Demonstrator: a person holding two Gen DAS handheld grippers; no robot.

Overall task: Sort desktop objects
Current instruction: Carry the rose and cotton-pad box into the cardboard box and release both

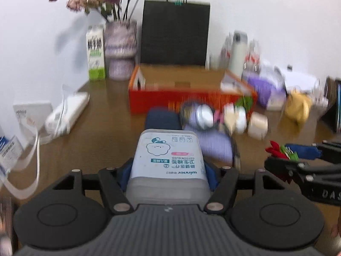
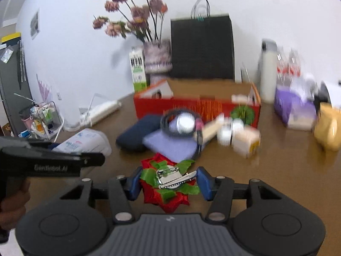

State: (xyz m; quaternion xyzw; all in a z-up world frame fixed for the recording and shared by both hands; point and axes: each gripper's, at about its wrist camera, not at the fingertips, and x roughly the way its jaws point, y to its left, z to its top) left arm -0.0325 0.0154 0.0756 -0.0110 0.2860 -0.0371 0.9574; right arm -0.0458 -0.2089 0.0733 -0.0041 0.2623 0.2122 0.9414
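Left gripper (image 1: 168,170) clamps the cotton-bud box (image 1: 167,160), jaws closed to its width, above the brown desk (image 1: 102,132). Right gripper (image 2: 169,182) pinches the red-green bow clip (image 2: 168,183), jaws half closed. Orange box (image 2: 198,106) stands behind against the white wall (image 2: 74,42).

I see even, bright indoor light with soft shadows cast on the wall (image 1: 266,10). Motion blur smears everything ahead of my tongs; only what sits nearest them stays fairly sharp. Fisheye bending darkens the corners.
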